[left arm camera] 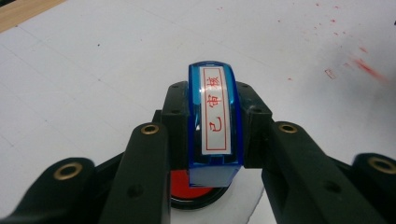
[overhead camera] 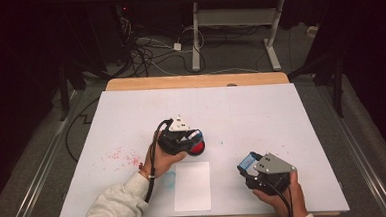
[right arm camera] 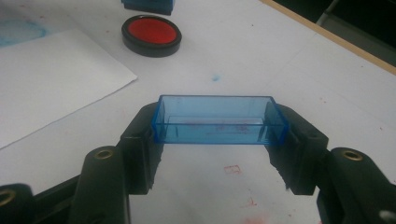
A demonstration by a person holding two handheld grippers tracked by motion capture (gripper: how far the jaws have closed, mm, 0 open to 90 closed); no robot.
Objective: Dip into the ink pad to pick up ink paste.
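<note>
Stamp [left arm camera: 214, 116] | clamped upright in left gripper [left arm camera: 212, 140], directly above red ink pad [right arm camera: 151, 33] | right gripper [right arm camera: 219, 140] clamped on clear blue cap [right arm camera: 219, 122], held over white table [overhead camera: 261, 110] beside paper sheet [overhead camera: 192, 186]

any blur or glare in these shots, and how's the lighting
High view: the white table cover is bright, the room behind dark. Left gripper view: the blue stamp is sharp with slight glare on its label; the near fingers are soft. Right gripper view: the blue cap is sharp.
</note>
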